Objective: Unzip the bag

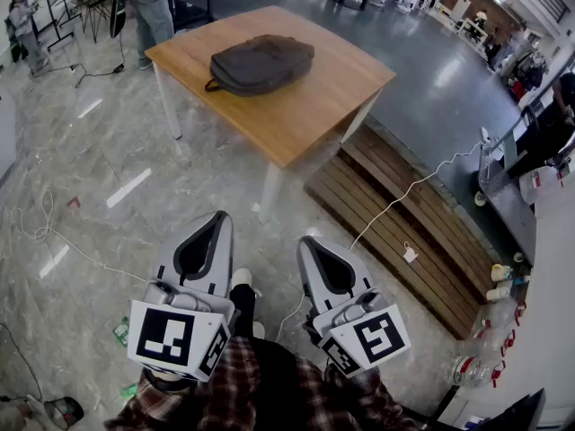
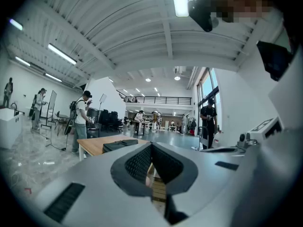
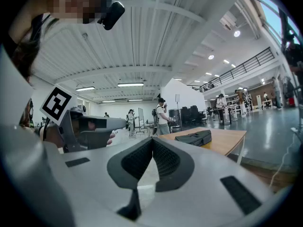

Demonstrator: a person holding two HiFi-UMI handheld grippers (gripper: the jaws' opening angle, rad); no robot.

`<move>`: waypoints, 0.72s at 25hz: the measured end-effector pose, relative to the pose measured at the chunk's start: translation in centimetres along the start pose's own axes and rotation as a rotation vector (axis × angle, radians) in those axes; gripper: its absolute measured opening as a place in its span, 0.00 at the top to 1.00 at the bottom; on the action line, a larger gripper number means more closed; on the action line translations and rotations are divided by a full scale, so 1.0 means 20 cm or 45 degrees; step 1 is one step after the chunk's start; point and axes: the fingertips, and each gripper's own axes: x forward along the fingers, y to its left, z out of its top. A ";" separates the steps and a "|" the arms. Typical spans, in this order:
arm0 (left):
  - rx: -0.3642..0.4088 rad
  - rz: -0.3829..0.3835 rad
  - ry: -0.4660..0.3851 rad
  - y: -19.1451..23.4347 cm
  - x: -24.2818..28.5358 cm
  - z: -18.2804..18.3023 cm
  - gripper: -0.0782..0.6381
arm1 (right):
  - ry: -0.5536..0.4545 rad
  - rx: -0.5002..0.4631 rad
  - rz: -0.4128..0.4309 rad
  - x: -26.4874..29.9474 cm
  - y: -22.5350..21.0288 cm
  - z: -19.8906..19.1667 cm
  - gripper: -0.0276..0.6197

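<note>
A dark grey bag (image 1: 260, 63) lies flat on a wooden table (image 1: 305, 115) well ahead of me. It also shows small and far off in the left gripper view as the bag (image 2: 120, 145) and in the right gripper view as the bag (image 3: 195, 137). My left gripper (image 1: 218, 218) and right gripper (image 1: 307, 242) are held close to my body, far from the table, over the floor. Both are shut, tips touching, with nothing held. The bag's zip is too distant to make out.
A wooden slatted platform (image 1: 404, 232) lies right of the table, with a white cable (image 1: 395, 200) across it. Loose cables (image 1: 45, 227) trail on the marble floor at left. A person (image 1: 151, 7) stands behind the table. Bottles (image 1: 490, 330) stand at the right.
</note>
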 end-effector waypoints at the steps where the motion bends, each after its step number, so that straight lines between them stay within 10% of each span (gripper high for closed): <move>1: -0.022 -0.005 -0.011 0.02 0.04 0.00 0.88 | 0.003 0.003 0.004 0.05 -0.03 -0.01 0.94; 18: -0.082 0.030 -0.085 0.86 0.92 0.25 0.88 | -0.027 -0.081 0.093 1.29 -0.46 0.23 0.94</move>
